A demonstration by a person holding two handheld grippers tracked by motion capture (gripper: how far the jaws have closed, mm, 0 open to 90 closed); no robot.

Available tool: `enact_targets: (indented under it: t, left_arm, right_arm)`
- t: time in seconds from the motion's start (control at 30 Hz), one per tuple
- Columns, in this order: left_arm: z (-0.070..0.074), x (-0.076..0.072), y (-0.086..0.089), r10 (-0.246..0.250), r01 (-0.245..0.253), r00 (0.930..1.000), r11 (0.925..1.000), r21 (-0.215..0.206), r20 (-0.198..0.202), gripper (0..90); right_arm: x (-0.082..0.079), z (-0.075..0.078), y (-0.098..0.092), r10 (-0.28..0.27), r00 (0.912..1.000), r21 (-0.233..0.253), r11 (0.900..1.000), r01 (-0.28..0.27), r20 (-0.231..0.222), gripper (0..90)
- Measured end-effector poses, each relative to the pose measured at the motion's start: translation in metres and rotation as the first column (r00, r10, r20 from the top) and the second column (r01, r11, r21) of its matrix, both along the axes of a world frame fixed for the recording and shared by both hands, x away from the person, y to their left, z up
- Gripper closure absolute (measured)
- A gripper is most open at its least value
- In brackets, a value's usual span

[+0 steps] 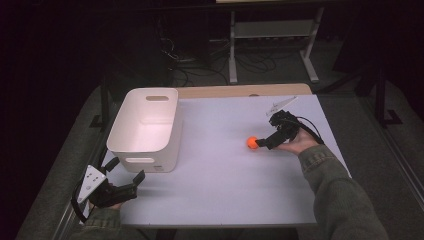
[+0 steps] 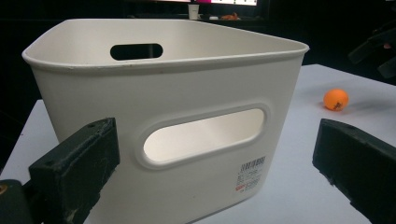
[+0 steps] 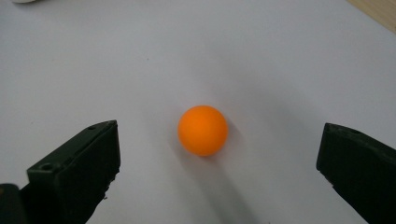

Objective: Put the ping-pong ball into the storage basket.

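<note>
With the right gripper (image 1: 261, 143) reaching in from the right side of the table (image 1: 240, 190), the orange ball (image 1: 252, 142) sits on the table top just ahead of its tips, right of centre. In the right gripper view the ball (image 3: 202, 130) lies between the 2 jaws, which stand wide apart with clear table on both sides of it, so no contact and nothing held. The left gripper (image 1: 125, 172) rests at the near left corner, jaws also spread and holding nothing. It points at the near wall of the white bin (image 1: 145, 150), close to it, not touching as far as I can tell. Left gripper view: bin (image 2: 187, 93) dead ahead, handle slot facing the camera, ball (image 2: 335, 99) well off to its right. Bin stands upright at far left, well apart from the ball.
</note>
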State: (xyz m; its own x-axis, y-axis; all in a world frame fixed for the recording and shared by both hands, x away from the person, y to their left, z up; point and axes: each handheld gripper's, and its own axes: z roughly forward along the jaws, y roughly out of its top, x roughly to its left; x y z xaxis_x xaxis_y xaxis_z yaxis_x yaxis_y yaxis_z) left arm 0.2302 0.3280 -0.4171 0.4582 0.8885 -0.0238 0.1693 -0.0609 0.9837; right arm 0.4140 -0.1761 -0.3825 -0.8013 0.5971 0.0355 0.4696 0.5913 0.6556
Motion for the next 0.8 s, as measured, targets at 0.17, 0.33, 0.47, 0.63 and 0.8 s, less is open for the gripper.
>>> enact_targets:
  t: [0.17,0.33,0.47,0.63,0.8]
  left_arm:
    - [0.0,0.0,0.0,0.0,0.0,1.0,1.0,0.001,0.0,0.0]
    - [0.0,0.0,0.0,-0.001,0.001,1.0,1.0,0.001,-0.001,0.0]
    - [0.0,0.0,0.0,-0.001,0.001,1.0,1.0,0.001,-0.001,0.0]
    - [0.0,0.0,0.0,0.001,-0.001,1.0,1.0,0.001,-0.002,0.0]
    - [0.0,0.0,0.0,0.001,-0.001,1.0,1.0,0.002,-0.003,0.0]
  right_arm:
    - [0.006,0.002,0.005,0.005,1.0,-0.01,1.0,-0.005,-0.003,0.0]
    - [0.009,0.0,0.011,0.018,0.9998,-0.026,0.999,-0.018,-0.009,0.0]
    - [0.012,-0.004,0.015,0.024,0.9995,-0.038,0.999,-0.025,-0.023,0.0]
    - [0.017,-0.008,0.019,0.038,0.9989,-0.06,0.997,-0.039,-0.029,0.0]
    - [0.019,-0.011,0.023,0.045,0.9982,-0.07,0.996,-0.047,-0.039,0.0]
